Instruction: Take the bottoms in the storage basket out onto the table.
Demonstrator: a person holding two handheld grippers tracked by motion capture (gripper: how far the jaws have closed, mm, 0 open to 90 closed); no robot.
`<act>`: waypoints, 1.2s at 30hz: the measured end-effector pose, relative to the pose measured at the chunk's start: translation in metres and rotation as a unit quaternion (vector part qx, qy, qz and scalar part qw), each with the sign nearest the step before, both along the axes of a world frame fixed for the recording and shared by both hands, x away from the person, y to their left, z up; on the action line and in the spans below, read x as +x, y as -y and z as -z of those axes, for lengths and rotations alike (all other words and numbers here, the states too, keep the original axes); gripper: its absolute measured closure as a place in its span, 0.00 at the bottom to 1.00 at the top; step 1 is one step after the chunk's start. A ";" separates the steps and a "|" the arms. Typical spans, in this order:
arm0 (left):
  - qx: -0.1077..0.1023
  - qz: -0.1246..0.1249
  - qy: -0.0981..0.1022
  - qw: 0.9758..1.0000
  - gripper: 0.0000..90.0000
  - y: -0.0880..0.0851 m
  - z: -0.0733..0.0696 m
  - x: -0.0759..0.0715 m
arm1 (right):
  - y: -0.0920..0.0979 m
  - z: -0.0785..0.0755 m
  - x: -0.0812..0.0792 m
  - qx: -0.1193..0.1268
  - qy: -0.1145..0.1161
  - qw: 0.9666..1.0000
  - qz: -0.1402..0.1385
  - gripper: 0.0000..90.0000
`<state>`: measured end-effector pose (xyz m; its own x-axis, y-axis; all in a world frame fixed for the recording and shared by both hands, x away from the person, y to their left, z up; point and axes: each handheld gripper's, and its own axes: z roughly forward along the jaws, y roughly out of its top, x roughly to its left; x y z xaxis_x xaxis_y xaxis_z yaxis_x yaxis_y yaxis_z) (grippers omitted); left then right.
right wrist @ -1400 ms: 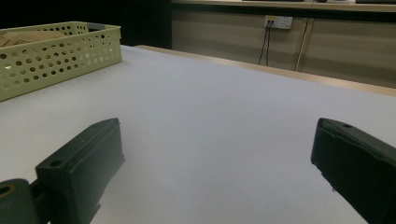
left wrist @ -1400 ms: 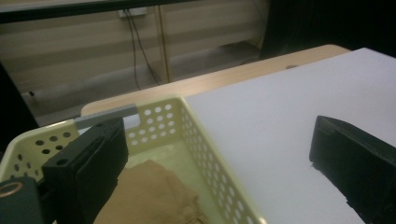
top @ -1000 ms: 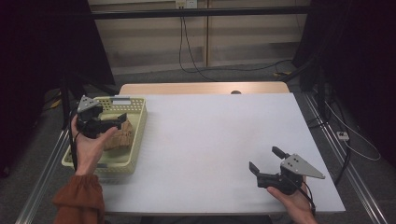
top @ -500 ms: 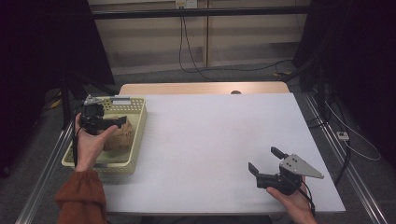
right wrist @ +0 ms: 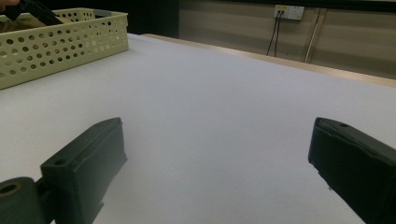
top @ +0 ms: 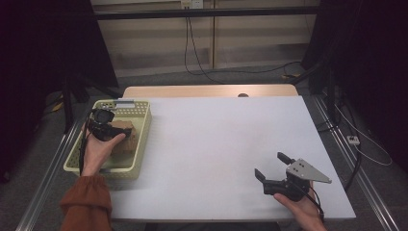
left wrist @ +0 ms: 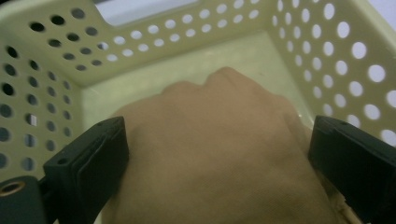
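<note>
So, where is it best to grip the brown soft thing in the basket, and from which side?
Grip the brown lump across its broad middle, coming from above: the basket walls close its sides. The left gripper already has open jaws on either side of it, probably wide enough.

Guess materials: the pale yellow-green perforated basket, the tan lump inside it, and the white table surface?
Pale yellow-green perforated basket: looks like moulded plastic, smooth and slightly glossy, with uniform round holes and rounded rims. Tan lump: matte, soft-looking and creased, possibly plush, fabric or bread; too blurred to settle. It sits between the open left gripper jaws. White table surface: matte, even, maybe laminate or a covering sheet.
</note>
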<state>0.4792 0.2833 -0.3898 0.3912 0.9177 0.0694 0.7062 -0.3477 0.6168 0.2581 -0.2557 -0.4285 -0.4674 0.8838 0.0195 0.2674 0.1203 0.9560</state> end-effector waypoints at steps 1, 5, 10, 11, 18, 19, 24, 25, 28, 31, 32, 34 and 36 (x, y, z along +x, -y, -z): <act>-0.002 -0.003 -0.003 1.000 0.06 0.000 0.001 0.000 | 0.000 0.000 0.000 -0.002 0.000 1.000 -0.001 0.04; 0.000 -0.008 -0.025 1.000 0.05 0.001 0.006 0.003 | -0.001 0.001 0.000 -0.004 -0.003 1.000 -0.006 0.04; -0.039 -0.026 -0.089 0.995 0.02 -0.010 0.013 0.009 | -0.001 0.001 0.000 -0.005 -0.004 1.000 -0.008 0.04; -0.047 -0.028 -0.096 0.994 0.02 -0.012 0.016 0.010 | -0.001 0.001 0.000 -0.004 -0.005 1.000 -0.008 0.04; -0.034 -0.021 -0.126 0.991 0.03 -0.008 0.022 0.012 | -0.002 0.001 0.000 -0.006 -0.005 1.000 -0.009 0.04; -0.029 -0.019 -0.131 0.991 0.05 -0.006 0.023 0.012 | -0.002 0.001 0.000 -0.006 -0.005 1.000 -0.009 0.05; -0.011 -0.003 -0.152 0.988 0.11 -0.001 0.029 0.013 | -0.003 0.001 0.000 -0.007 -0.007 1.000 -0.012 0.05; -0.013 -0.003 -0.156 0.988 0.17 -0.001 0.029 0.013 | -0.003 0.002 0.000 -0.008 -0.006 1.000 -0.013 0.05; -0.007 -0.003 -0.157 0.988 0.27 0.000 0.030 0.012 | -0.003 0.001 0.000 -0.008 -0.005 1.000 -0.013 0.05; -0.005 -0.001 -0.156 0.988 0.33 0.002 0.029 0.010 | -0.003 0.001 0.000 -0.007 -0.006 1.000 -0.013 0.05; -0.006 -0.002 -0.155 0.988 0.37 0.003 0.030 0.009 | -0.003 0.001 0.000 -0.007 -0.006 1.000 -0.013 0.05; -0.007 0.000 -0.147 0.989 0.40 0.003 0.030 0.008 | -0.003 0.001 0.000 -0.008 -0.006 1.000 -0.014 0.05; -0.006 0.001 -0.147 0.989 0.46 0.002 0.029 0.007 | -0.003 0.001 0.000 -0.009 -0.006 1.000 -0.016 0.05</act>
<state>0.4862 0.2808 -0.4191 0.3956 0.9166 -0.0586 0.8549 -0.3442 0.3882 0.2580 -0.2524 -0.4299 -0.4947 0.8690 0.0093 0.2739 0.1457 0.9507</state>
